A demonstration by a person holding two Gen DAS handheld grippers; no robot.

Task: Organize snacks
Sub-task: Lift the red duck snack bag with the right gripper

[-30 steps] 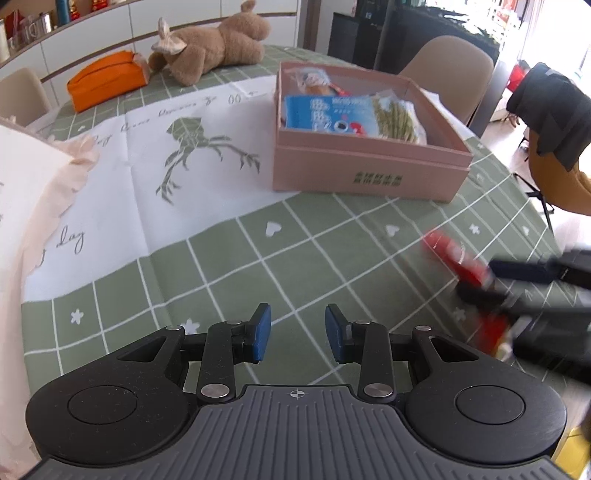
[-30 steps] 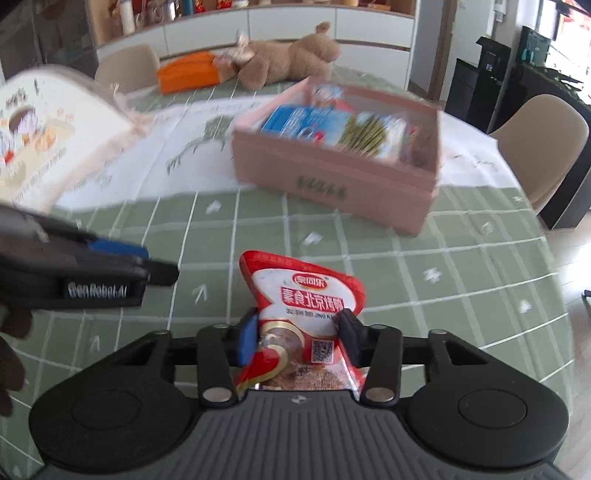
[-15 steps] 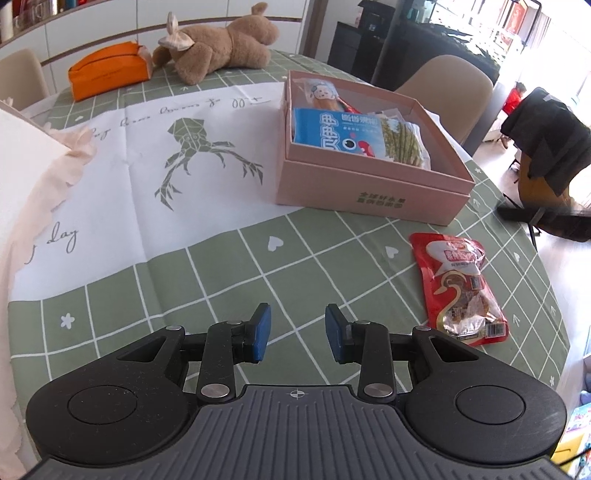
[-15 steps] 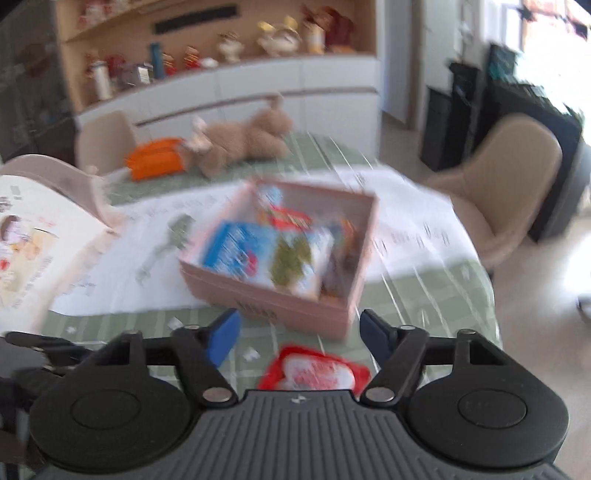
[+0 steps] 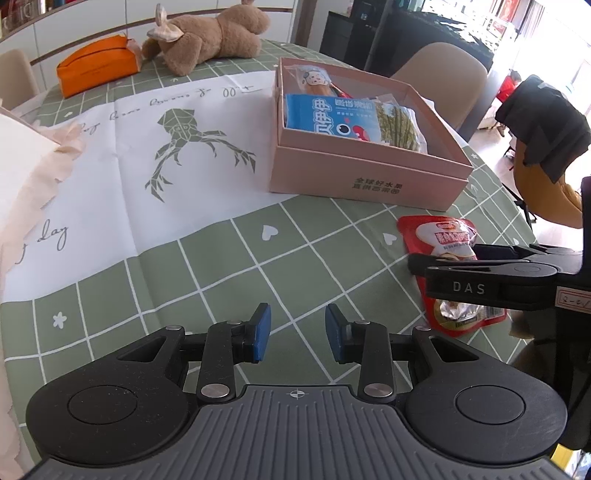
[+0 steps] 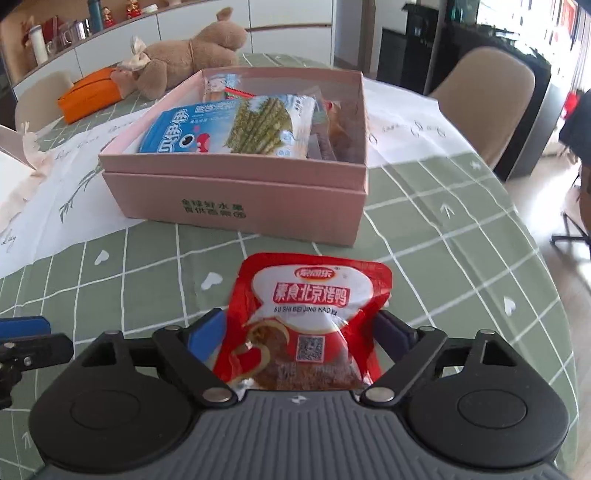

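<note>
the round table under a sage-green checked cloth with white hearts [image 5: 221, 266] carries everything, and the open pale pink cardboard box [image 6: 236, 192] serves as the landmark. a white paper sheet printed with a geometric deer [image 5: 177, 147] lies flat just left of the box, partly under it. beyond the box's far left corner a brown plush bear [image 5: 207, 35] lies on its side, with an orange pouch [image 5: 98, 68] beside it, further left. a beige chair [image 6: 491, 96] stands behind the box on the right.

inside the box, a blue snack bag [image 6: 184, 129] fills the left part, a clear packet of green sticks [image 6: 262, 125] overlaps it toward the middle, and darker packets sit against the right wall.

the red foil snack pouch with white label and chinese lettering [image 6: 310, 317] lies flat on the cloth just in front of the box's near right corner, apart from it.

the right gripper [image 6: 301, 334] straddles the pouch's lower half; its jaws are opening, the pouch between them, the pads not pressing it. the left gripper [image 5: 297, 334], in front of the box, well apart from it, has its blue pads [image 5: 262, 332] standing a little apart with nothing between them.
</note>
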